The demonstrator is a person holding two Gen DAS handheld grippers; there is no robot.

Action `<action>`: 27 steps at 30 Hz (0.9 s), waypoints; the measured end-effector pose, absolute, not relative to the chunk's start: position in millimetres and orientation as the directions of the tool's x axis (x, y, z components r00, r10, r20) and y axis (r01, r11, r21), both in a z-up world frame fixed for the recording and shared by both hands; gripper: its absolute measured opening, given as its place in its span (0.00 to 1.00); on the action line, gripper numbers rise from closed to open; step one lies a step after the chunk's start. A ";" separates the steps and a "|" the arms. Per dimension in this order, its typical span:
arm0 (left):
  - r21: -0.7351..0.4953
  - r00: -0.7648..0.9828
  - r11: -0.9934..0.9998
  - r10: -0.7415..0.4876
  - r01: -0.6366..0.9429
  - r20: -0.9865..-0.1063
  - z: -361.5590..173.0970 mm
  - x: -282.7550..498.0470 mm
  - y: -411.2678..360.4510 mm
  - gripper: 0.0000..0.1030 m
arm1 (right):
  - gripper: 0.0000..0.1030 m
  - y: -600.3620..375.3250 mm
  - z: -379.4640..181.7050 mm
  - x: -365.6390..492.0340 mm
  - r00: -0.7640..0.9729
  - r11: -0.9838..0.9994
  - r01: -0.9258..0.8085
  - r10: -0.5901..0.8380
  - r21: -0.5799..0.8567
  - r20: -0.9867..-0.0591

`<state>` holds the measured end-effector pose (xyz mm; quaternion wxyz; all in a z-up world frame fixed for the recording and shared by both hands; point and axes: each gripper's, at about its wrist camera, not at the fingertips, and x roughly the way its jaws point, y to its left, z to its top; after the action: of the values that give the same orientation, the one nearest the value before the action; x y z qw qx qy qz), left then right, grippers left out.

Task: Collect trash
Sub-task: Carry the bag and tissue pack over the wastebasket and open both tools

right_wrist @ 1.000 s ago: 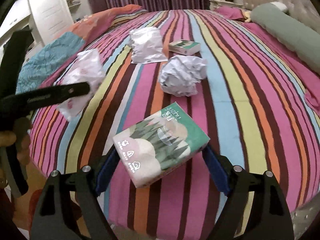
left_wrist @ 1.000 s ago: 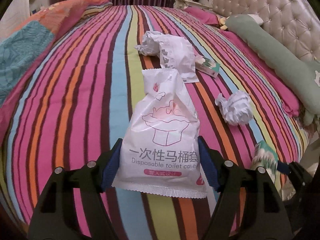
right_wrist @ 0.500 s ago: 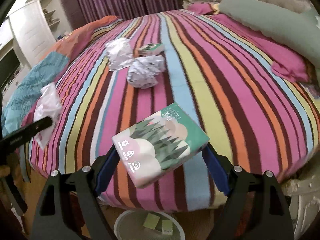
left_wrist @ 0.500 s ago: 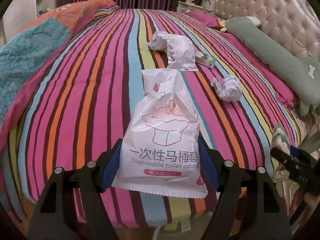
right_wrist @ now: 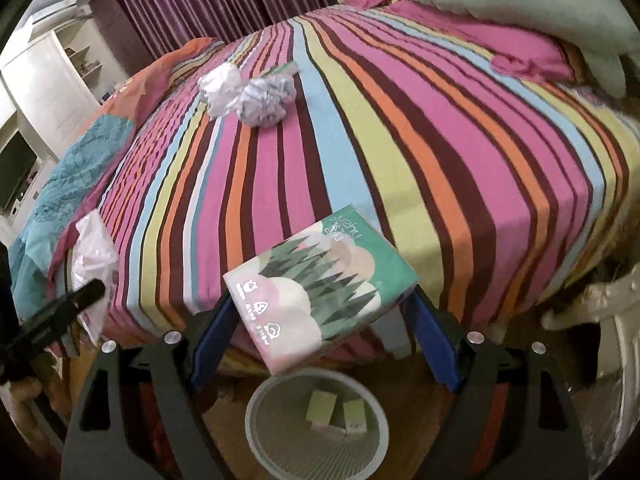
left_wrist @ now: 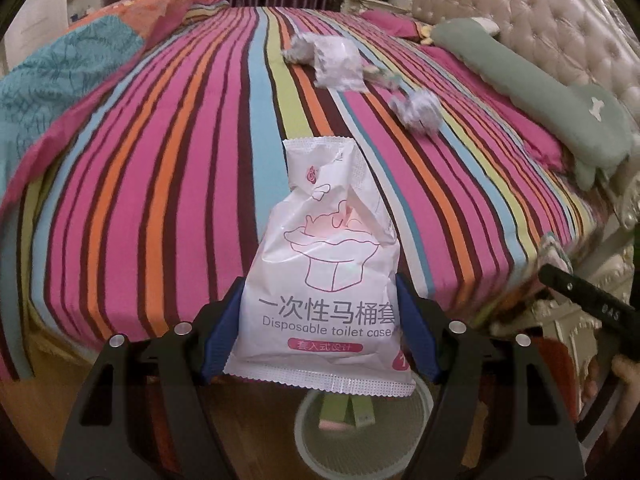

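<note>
My left gripper [left_wrist: 318,336] is shut on a white "Disposable toilet case" packet [left_wrist: 326,272] and holds it above a pale round waste bin [left_wrist: 424,404] on the floor. My right gripper [right_wrist: 320,332] is shut on a green tissue pack [right_wrist: 320,284], held above the same bin [right_wrist: 256,412], which has small green boxes inside. On the striped bed lie a crumpled paper ball [left_wrist: 418,110] [right_wrist: 266,98] and a white crumpled bag [left_wrist: 338,64] [right_wrist: 220,88]. The white packet also shows at the left of the right wrist view [right_wrist: 94,256].
The striped bed [left_wrist: 160,160] fills the view, with a green bolster pillow [left_wrist: 540,92], a tufted headboard [left_wrist: 540,12] and a teal and orange quilt [left_wrist: 60,80]. A small box [right_wrist: 286,69] lies behind the paper ball. White shelves [right_wrist: 44,80] stand at left.
Both grippers have pulled back off the bed's foot edge with their loads. The waste bin on the floor has come into view under both of them.
</note>
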<state>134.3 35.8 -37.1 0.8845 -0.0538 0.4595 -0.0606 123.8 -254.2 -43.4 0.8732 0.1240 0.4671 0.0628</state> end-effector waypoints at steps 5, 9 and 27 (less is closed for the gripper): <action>-0.173 0.528 0.983 -0.181 0.066 -0.830 -62.2 101.9 25.9 0.69 | 0.77 -245.5 -61.1 102.5 0.514 0.956 0.015 0.244 0.293 -0.822; -0.184 0.478 0.980 -0.197 0.075 -0.856 -85.9 80.6 15.3 0.69 | 0.77 -236.7 -78.3 87.5 0.472 0.951 0.030 0.257 0.307 -0.843; -0.122 0.166 0.984 -0.144 0.133 -0.976 -200.6 53.7 -30.1 0.69 | 0.77 -206.5 -164.9 71.7 0.161 0.952 0.065 0.286 0.299 -0.945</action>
<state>53.7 -30.1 -200.6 0.7637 -0.0040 0.6392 -0.0907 71.7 -206.5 -164.9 0.7498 0.1363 0.6433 0.0736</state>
